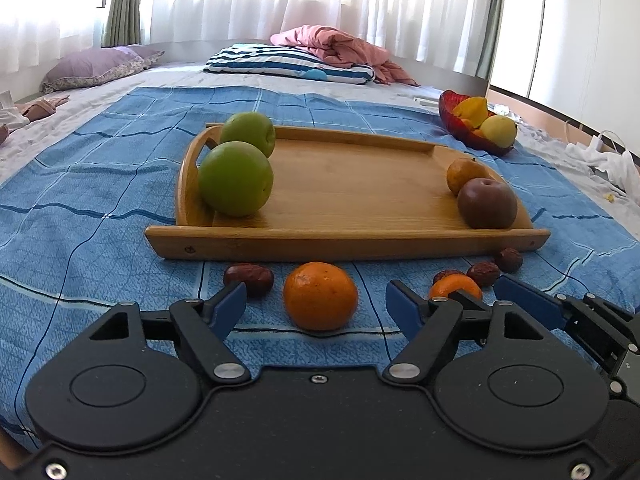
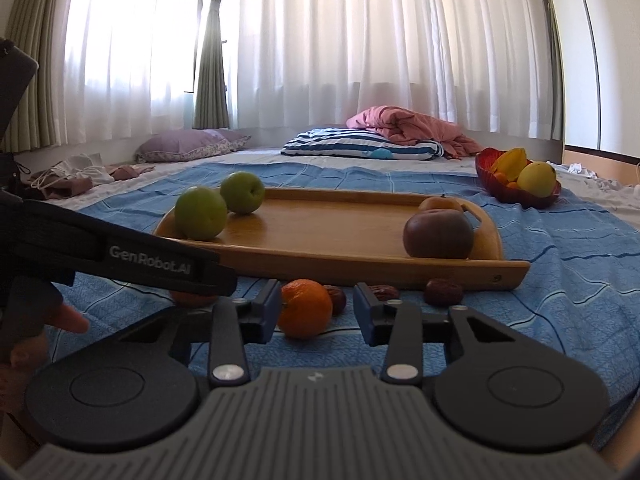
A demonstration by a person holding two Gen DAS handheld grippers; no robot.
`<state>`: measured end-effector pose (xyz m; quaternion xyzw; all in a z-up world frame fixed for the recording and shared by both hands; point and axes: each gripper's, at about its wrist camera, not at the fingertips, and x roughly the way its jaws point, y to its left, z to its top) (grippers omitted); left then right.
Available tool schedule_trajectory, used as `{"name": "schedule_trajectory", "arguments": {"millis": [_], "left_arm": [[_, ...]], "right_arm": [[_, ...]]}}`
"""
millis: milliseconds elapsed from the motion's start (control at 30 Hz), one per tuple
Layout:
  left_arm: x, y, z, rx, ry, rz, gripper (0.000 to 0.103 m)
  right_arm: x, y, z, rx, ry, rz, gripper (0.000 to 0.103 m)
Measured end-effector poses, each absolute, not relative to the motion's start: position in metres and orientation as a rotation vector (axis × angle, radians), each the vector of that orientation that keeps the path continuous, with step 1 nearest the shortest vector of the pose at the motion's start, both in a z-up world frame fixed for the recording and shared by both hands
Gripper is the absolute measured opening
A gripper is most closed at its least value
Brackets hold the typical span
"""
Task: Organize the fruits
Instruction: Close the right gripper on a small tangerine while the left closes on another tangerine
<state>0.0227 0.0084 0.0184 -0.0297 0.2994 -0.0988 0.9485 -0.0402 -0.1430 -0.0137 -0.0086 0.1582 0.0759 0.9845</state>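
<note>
A wooden tray (image 1: 348, 236) (image 2: 304, 256) lies on a blue checked cloth. It holds two green apples (image 1: 236, 178) (image 2: 200, 212) at its left end. A dark red apple (image 1: 486, 203) (image 2: 438, 233) and a small orange fruit (image 1: 466, 174) sit at its right end. In front of the tray lie an orange (image 1: 320, 295), a second orange (image 1: 455, 286) (image 2: 306, 307) and several dark red dates (image 1: 249, 278) (image 2: 443, 291). My left gripper (image 1: 316, 308) is open, with the first orange between its fingers. My right gripper (image 2: 316, 312) is open around the second orange.
A red bowl (image 1: 476, 138) (image 2: 516, 196) of yellow and orange fruit stands at the far right on the bed. Pillows and a pink blanket (image 1: 336, 46) lie at the back under white curtains. The left gripper's body (image 2: 120, 258) crosses the left of the right wrist view.
</note>
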Motion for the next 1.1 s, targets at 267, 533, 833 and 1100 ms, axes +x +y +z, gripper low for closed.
{"name": "schedule_trajectory", "arguments": {"millis": [267,533,833,1100], "left_arm": [[0.025,0.008,0.017,-0.065,0.612,-0.187,0.068],[0.027,0.006,0.014,-0.056,0.623,-0.182,0.061],[0.029,0.004,0.013,-0.055,0.629,-0.193,0.054],[0.031,0.002,0.012,-0.058,0.635,-0.198,0.051]], "right_arm": [[-0.038,-0.139,-0.016,-0.02,0.329,0.169,0.045],[-0.033,-0.138,-0.017,-0.016,0.333,0.157,0.045],[-0.031,-0.138,-0.018,-0.01,0.337,0.151,0.045],[-0.027,-0.139,-0.019,0.0,0.345,0.144,0.045]]}}
